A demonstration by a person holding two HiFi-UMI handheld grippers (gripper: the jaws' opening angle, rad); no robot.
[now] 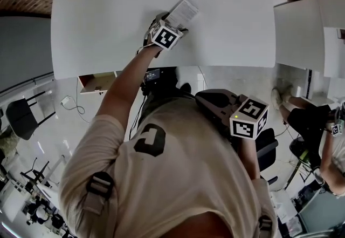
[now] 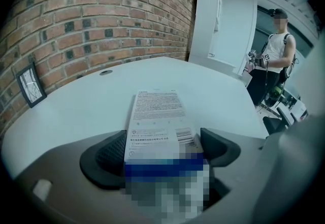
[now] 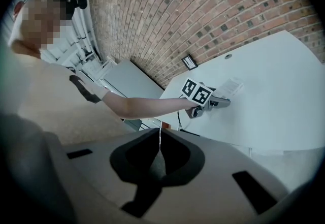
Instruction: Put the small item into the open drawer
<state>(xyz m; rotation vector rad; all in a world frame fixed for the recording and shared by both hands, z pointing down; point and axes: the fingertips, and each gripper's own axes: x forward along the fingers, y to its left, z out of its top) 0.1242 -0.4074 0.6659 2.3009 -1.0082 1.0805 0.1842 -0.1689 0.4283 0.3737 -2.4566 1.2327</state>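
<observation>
The left gripper clamps a printed white box above the white table, brick wall far left.

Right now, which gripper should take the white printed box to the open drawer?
Left: left gripper is shut on the white printed box, with the open drawer on its side; right gripper is shut, empty.

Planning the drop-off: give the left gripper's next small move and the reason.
Probably carry the white printed carton back from over the white table toward the open drawer under its near edge: the left gripper is shut on the carton, far from the drawer.
</observation>
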